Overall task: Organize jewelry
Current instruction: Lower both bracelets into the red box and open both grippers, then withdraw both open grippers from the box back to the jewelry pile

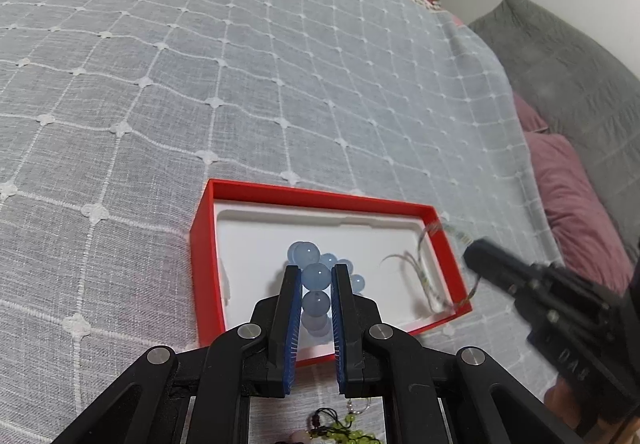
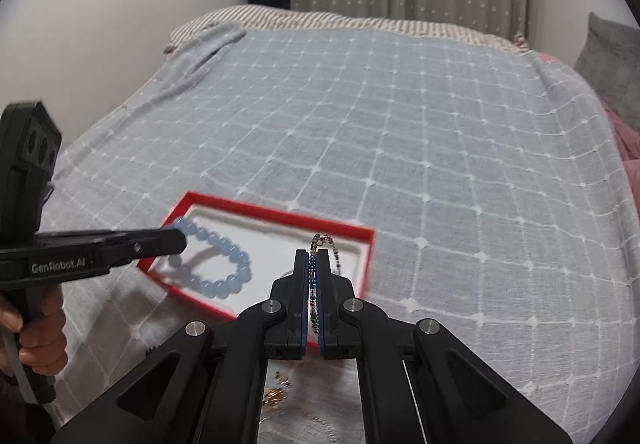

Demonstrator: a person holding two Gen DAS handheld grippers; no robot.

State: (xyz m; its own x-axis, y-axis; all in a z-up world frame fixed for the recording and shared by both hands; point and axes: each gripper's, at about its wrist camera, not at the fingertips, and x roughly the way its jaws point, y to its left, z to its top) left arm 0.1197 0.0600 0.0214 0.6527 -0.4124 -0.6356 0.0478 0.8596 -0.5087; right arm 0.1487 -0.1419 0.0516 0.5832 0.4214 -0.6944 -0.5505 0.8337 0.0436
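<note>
The only clear lettering is "GenRobot.AI", in pale letters on the black side of the left gripper, seen from the right wrist view just ahead of the hand that grips its handle. In the left wrist view, the right gripper has faint raised characters low on its body, too blurred to read.

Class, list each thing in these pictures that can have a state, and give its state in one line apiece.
Red box: open, no lid on it.
Blue bead bracelet: clamped, hanging into the box.
Thin beaded chain: clamped, looping above the box.
Left gripper: shut on the blue bead bracelet.
Right gripper: shut on the thin beaded chain.
</note>
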